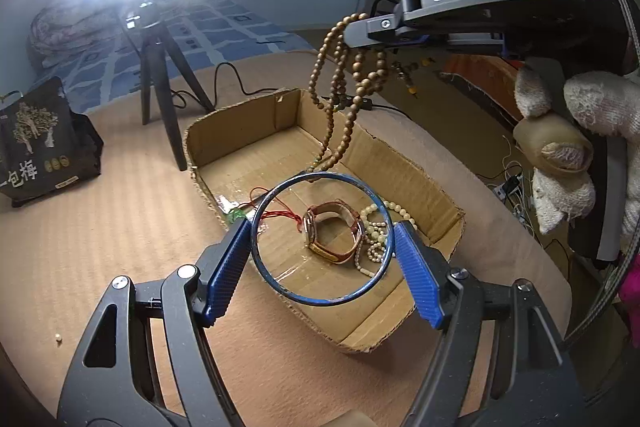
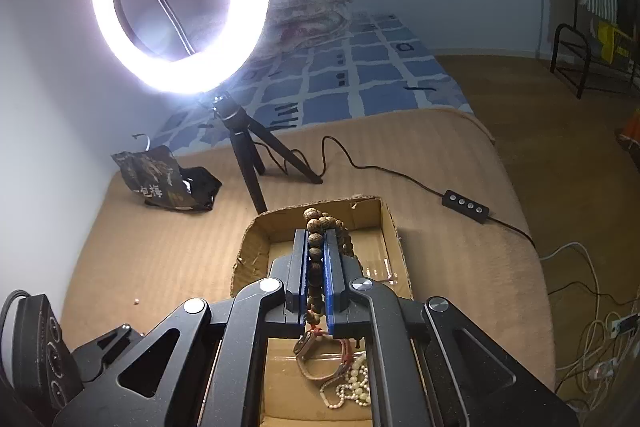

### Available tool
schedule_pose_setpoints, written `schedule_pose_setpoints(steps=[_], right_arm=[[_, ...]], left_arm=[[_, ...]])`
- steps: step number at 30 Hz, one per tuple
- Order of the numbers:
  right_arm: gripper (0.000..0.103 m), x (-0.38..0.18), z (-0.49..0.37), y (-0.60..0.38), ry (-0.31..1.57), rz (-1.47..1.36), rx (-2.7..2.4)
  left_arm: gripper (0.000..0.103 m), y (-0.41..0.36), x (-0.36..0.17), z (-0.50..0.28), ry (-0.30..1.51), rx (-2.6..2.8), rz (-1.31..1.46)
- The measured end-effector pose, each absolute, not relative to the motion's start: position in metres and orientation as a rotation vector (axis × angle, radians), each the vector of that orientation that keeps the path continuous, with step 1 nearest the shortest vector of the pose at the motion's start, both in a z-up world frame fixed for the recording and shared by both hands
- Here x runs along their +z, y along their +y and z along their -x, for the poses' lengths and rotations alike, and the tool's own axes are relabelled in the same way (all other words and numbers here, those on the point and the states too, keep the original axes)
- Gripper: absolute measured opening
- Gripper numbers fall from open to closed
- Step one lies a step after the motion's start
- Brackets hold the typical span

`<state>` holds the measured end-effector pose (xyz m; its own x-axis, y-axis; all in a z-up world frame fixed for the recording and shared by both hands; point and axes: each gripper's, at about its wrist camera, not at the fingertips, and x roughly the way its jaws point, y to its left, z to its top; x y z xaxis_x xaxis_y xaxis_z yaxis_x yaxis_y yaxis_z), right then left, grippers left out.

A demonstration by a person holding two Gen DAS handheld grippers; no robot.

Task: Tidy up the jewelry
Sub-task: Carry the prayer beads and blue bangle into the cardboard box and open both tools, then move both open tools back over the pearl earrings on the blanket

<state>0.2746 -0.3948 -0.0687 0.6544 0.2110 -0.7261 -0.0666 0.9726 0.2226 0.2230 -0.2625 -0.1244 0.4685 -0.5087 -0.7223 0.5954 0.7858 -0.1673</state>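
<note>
A blue bangle (image 1: 321,239) is held between the pads of the left gripper (image 1: 322,269) above the cardboard box (image 1: 404,163); a wooden bead string (image 1: 347,95) is clamped in the right gripper (image 2: 316,277); a watch (image 1: 334,230) and pearl necklace (image 1: 378,231) are already laid inside, so the task seems partly done; a red cord (image 1: 280,213) is hard to make out.

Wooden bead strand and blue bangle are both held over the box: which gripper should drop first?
Right, probably. The right gripper holds the wooden bead strand high, its loops hanging inside the cardboard box. The left gripper holds the blue bangle over the watch.
</note>
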Motion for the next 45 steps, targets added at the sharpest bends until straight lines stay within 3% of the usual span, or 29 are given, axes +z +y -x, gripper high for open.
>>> schedule_pose_setpoints(steps=[9, 10, 11, 13, 40, 44, 45], right_arm=[[0.009, -0.08, -0.282, -0.402, 0.878, -0.218, 0.16], [0.019, -0.081, -0.282, -0.402, 0.883, -0.223, 0.155], [0.038, -0.081, -0.283, -0.402, 0.887, -0.226, 0.148], [0.057, -0.079, -0.279, -0.404, 0.869, -0.23, 0.129], [0.058, -0.039, -0.239, -0.38, 0.826, -0.17, 0.104], [0.077, -0.031, -0.229, -0.371, 0.806, -0.163, 0.1], [0.077, -0.029, -0.225, -0.367, 0.797, -0.158, 0.097]], left_arm=[[0.075, -0.272, -0.13, -0.23, 0.875, -0.694, -0.113], [0.076, -0.273, -0.131, -0.232, 0.881, -0.69, -0.113], [0.076, -0.273, -0.132, -0.232, 0.888, -0.685, -0.114], [0.076, -0.273, -0.134, -0.235, 0.903, -0.681, -0.111], [0.076, -0.211, -0.084, -0.207, 0.81, -0.612, -0.132], [0.076, -0.182, -0.071, -0.201, 0.768, -0.581, -0.136], [0.076, -0.174, -0.068, -0.201, 0.758, -0.569, -0.143]])
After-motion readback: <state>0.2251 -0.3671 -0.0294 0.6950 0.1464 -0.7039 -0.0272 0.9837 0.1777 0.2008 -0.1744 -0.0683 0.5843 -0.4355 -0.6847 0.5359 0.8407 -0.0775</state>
